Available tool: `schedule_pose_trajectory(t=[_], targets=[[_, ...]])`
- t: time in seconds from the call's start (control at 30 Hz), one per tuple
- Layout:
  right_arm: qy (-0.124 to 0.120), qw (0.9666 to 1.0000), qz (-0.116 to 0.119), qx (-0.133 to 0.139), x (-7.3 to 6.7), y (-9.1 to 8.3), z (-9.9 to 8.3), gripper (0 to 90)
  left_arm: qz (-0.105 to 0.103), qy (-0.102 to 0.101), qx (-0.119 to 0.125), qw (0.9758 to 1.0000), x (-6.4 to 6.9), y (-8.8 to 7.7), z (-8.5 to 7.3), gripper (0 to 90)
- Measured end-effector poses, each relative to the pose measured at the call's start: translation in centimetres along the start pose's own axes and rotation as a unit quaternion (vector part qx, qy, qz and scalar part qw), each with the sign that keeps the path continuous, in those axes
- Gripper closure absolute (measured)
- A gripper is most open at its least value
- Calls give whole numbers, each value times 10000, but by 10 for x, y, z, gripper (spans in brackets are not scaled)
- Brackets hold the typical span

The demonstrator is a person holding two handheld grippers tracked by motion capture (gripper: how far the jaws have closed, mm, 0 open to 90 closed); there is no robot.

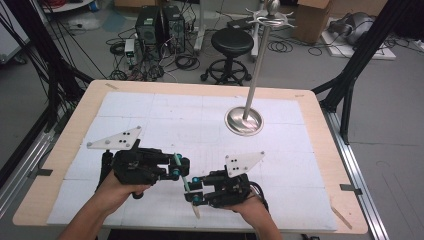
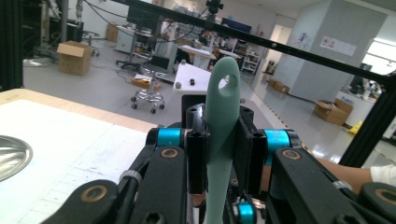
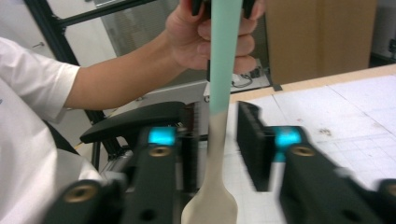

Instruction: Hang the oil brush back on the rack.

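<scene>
Both grippers' jaws meet at the spatula (image 1: 186, 183): left (image 1: 176, 166) clamped, right (image 1: 193, 188) apart; stand (image 1: 244, 121) beyond.

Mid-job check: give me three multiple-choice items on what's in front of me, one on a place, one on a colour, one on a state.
1. Where does the metal stand sit?
A. On the far right part of the table
B. At the near left corner
C. On the floor

2. What colour is the handle of the spoon?
A. Red
B. Pale green
C. Black

3. What is the left claw doing?
A. Open and empty
B. Shut on the spoon
C. Lying loose on the table

Answers:
1 A: in the high view its round base rests there, beyond both hands.
2 B: both gripper views show the green handle.
3 B: its pads press the handle from both sides.
</scene>
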State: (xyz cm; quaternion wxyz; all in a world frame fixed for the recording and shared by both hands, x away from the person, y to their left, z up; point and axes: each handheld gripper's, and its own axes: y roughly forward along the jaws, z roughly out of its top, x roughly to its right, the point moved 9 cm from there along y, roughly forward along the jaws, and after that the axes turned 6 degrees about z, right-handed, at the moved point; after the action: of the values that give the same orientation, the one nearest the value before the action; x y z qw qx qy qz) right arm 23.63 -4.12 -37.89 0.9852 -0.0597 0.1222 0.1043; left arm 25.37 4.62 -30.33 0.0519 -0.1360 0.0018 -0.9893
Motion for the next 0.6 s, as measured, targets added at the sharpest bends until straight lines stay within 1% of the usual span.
schedule_pose_trajectory(t=[0.03,0.07,0.1,0.13,0.17,0.2,0.23,0.27,0.3,0.33,0.37,0.4,0.43,0.47,0.5,0.53,0.57,0.6], targets=[[0,10000,0,0,0,0,0,797,0,0,0,10000,0,0,0,766],[-78,9999,-81,12,2,1,1,814,28,33,7,10000,0,0,0,765],[-78,9999,-81,12,2,1,1,814,76,58,3,10000,0,0,0,765],[-28,9995,-319,-2,4,0,0,825,312,41,-36,9995,-3,1,-1,748],[-55,9990,-450,-4,6,0,-1,825,312,41,-36,9995,-3,1,-1,660],[-20,9978,-666,-3,9,0,-1,825,902,-110,-101,9958,-12,3,-1,553],[-20,9978,-666,-3,9,0,-1,825,902,-110,-101,9958,-12,3,-1,491],[-24,9963,-862,19,12,-1,-1,825,1234,-163,-144,9921,-18,3,-3,491],[-14,9919,-1272,-24,16,-1,-2,825,1394,-142,-140,9900,-21,3,-3,471],[-14,9919,-1272,-24,16,-1,-2,825,1652,-126,-136,9861,-25,3,-4,471],[-45,9888,-1491,-54,19,-2,-3,826,1769,-88,-128,9841,-26,3,-4,471],[8,9813,-1921,-80,24,-2,-4,825,1886,-80,-68,9820,-28,4,-3,477],[8,9813,-1921,-80,24,-2,-4,825,1954,-74,-45,9807,-29,4,-2,477],[24,9742,-2254,-79,29,-4,-4,825,2038,-50,-37,9790,-30,5,0,489],[24,9742,-2254,-79,29,-4,-4,825,2088,-48,-40,9779,-30,5,0,489],[0,9712,-2380,-77,32,-4,-4,825,2156,-55,-51,9765,-31,6,2,499],[20,9675,-2528,-70,34,-5,-4,825,2193,-69,-41,9756,-32,6,3,505],[3,9617,-2741,-74,36,-7,-4,825,2262,-97,-35,9740,-33,7,3,525]])
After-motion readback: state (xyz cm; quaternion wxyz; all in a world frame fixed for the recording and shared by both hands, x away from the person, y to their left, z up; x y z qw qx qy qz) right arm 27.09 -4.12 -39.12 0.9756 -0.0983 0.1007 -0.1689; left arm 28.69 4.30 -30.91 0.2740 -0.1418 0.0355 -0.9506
